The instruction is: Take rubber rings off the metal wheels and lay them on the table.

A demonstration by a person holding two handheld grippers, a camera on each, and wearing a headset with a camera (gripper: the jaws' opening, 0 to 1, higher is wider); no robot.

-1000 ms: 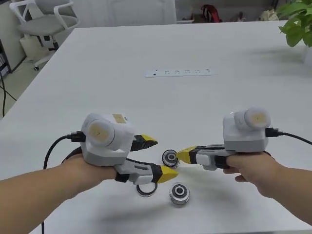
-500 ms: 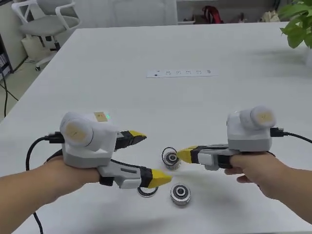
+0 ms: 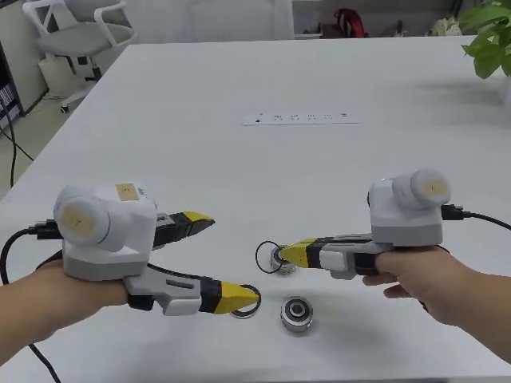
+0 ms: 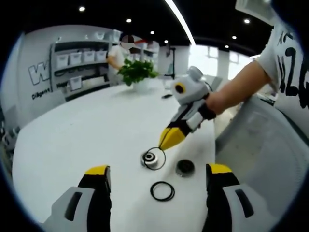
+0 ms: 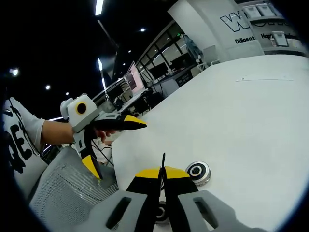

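My right gripper [image 3: 289, 254] is shut on a thin black rubber ring [image 3: 257, 256]. The ring stands up beside a metal wheel [image 3: 281, 261] and still touches it. The right gripper view has its jaws closed on the ring's edge [image 5: 163, 163], with that wheel [image 5: 161, 211] just below them. A second wheel [image 3: 296, 313] with its dark ring on sits nearer me. A loose ring [image 3: 242, 309] lies flat on the white table [image 3: 239, 167], partly under the lower jaw of my left gripper [image 3: 219, 259]. That gripper is open and holds nothing. The left gripper view looks between its wide jaws at the loose ring [image 4: 162, 191].
A white power strip [image 3: 302, 118] lies across the middle of the table. A potted plant [image 3: 487, 40] stands at the far right corner and an office chair [image 3: 76, 32] beyond the far left edge. The table's near edge runs just below both hands.
My left gripper has drawn back to the left, away from the wheels, still open. The right gripper, staying shut, has pulled the ring up off the wheel so its loop now shows.
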